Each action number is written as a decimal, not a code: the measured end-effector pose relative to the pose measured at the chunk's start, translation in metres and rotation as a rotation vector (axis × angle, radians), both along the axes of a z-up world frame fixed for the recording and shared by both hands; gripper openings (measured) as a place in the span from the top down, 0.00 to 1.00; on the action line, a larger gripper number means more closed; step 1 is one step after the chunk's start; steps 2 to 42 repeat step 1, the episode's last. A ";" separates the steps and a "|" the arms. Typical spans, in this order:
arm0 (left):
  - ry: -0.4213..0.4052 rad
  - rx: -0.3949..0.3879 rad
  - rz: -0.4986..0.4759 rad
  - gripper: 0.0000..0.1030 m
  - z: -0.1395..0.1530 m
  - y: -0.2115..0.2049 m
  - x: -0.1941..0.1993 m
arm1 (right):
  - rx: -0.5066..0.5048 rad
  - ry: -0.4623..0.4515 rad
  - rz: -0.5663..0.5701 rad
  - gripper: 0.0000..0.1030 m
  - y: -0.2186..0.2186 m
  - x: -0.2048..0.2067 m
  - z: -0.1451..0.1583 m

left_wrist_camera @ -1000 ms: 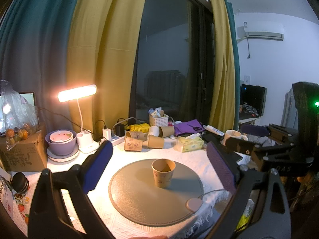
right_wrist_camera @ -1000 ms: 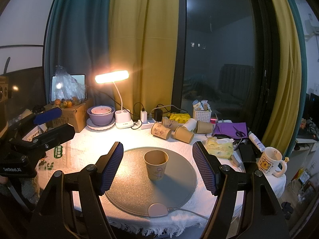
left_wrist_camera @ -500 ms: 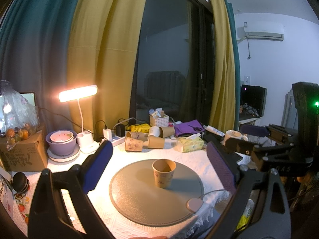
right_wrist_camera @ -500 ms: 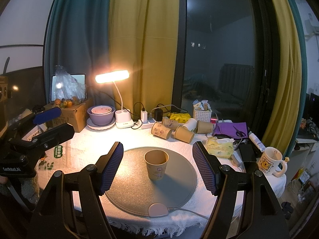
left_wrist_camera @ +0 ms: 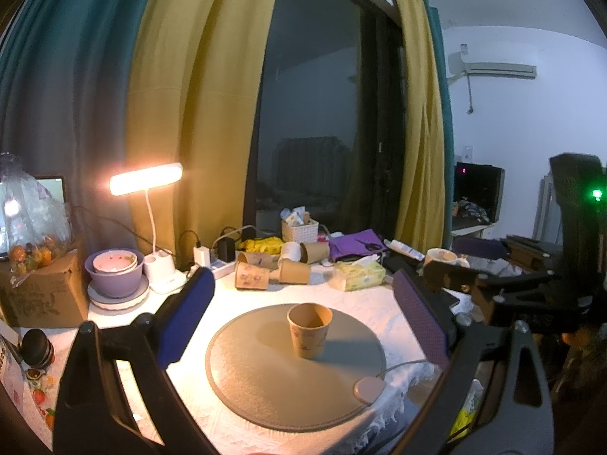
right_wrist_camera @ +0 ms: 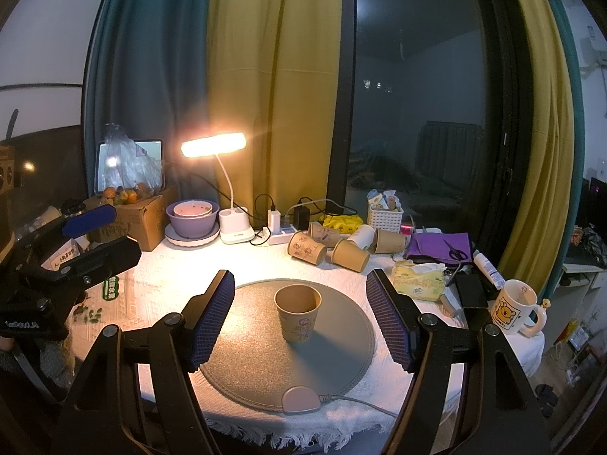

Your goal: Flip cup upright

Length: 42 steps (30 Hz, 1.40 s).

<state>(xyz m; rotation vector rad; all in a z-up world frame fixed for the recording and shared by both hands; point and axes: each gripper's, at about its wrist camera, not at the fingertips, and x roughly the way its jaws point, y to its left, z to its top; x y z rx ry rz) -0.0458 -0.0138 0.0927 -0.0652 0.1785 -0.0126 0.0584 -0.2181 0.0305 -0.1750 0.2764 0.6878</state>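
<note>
Almost nothing is moving since the earlier frames: both views are drifting only a hair, and the cup (left_wrist_camera: 309, 330) is sitting in the same spot. It is standing upright, mouth up, near the middle of the round grey mat (left_wrist_camera: 242, 379) on the desk (right_wrist_camera: 163, 284), so the flip is looking already done.

The left tongs (left_wrist_camera: 303, 322) are hanging wide and empty, pads either side of the cup in view but well short of it. The right tongs (right_wrist_camera: 299, 318) are also spread wide, holding nothing, framing the cup from the near edge of the desk. Neither is touching the cup.

The step in hand is probably backing off and finishing. Doing it well is meaning keeping both tongs wide and pulling straight back and up, not sweeping sideways, since a light paper cup is tipping easily from a pad brush. Also watching the cable (right_wrist_camera: 360, 404) and its puck (right_wrist_camera: 301, 400) at the mat's front rim, so nothing is snagging and jolting the mat.

Spare cups (right_wrist_camera: 341, 244) are lying on their sides behind the mat, near the lamp (right_wrist_camera: 214, 144); those are staying out of it.
</note>
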 end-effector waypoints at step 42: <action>-0.008 -0.001 -0.009 0.07 -0.001 -0.001 0.000 | -0.001 -0.001 0.001 0.27 0.000 0.000 0.000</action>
